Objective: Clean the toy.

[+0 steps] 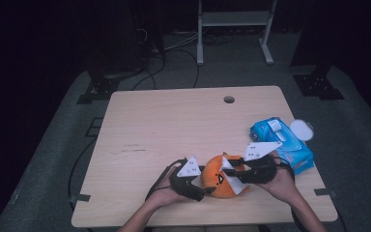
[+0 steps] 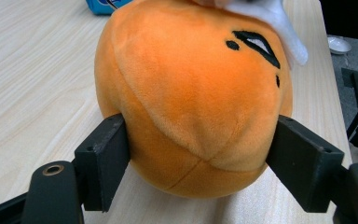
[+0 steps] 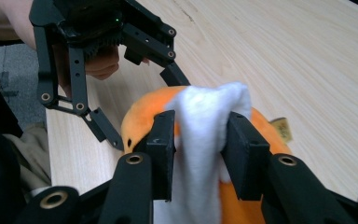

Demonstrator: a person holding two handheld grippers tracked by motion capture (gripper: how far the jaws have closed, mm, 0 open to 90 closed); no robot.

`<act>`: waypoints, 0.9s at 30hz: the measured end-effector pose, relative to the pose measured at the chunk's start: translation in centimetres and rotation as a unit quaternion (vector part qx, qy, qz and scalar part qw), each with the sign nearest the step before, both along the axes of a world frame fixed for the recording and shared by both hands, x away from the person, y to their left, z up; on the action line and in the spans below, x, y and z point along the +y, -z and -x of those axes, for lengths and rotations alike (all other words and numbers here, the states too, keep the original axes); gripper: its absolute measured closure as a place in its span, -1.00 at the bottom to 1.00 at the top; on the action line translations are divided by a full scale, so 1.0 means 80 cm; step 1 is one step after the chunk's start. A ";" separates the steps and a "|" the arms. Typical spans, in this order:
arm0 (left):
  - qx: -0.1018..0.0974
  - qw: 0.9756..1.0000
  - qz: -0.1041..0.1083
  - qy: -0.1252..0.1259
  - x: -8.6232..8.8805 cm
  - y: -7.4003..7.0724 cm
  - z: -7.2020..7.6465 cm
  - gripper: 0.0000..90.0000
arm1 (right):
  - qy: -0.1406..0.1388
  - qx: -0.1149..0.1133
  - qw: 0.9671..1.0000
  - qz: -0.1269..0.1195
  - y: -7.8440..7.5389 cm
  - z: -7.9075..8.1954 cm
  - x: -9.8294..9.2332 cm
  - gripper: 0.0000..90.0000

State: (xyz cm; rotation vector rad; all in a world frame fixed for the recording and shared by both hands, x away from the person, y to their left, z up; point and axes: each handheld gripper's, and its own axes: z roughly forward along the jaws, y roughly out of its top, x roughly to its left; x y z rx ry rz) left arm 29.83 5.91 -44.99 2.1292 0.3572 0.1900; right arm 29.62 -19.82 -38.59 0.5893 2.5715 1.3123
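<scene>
Orange plush (image 2: 191, 102) squeezed between left gripper (image 2: 200, 158) pads.

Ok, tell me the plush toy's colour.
Orange plush toy, with black face markings; clearest in the left gripper view.

The orange plush toy (image 2: 191, 102) is showing a soft, short-piled cloth skin with stitched seams and matt black embroidered marks. The white cloth (image 3: 205, 140) lying over it is looking fleecy and matt. The counter (image 1: 174, 125) is showing pale wood grain, smooth with a low sheen. The wipes pack (image 1: 285, 142) at the far right is gleaming as glossy blue plastic film (its lid white plastic). Both grippers are looking like matt black plastic.
</scene>
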 end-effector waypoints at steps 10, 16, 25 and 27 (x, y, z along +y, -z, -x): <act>-0.008 1.000 -0.006 0.004 -0.003 0.000 0.001 -0.44 | 0.007 0.014 0.999 0.037 0.008 -0.002 -0.004 0.82; -0.025 0.999 -0.012 0.016 -0.007 -0.001 0.006 -0.39 | 0.006 -0.008 1.000 -0.005 0.000 0.002 0.024 0.84; -0.016 1.000 -0.005 0.015 -0.002 0.002 0.001 -0.37 | 0.043 -0.008 0.999 0.022 0.012 -0.008 0.001 0.85; -0.014 1.000 -0.003 0.016 -0.002 0.002 0.000 -0.38 | 0.047 -0.003 0.999 0.017 0.013 -0.008 -0.005 0.86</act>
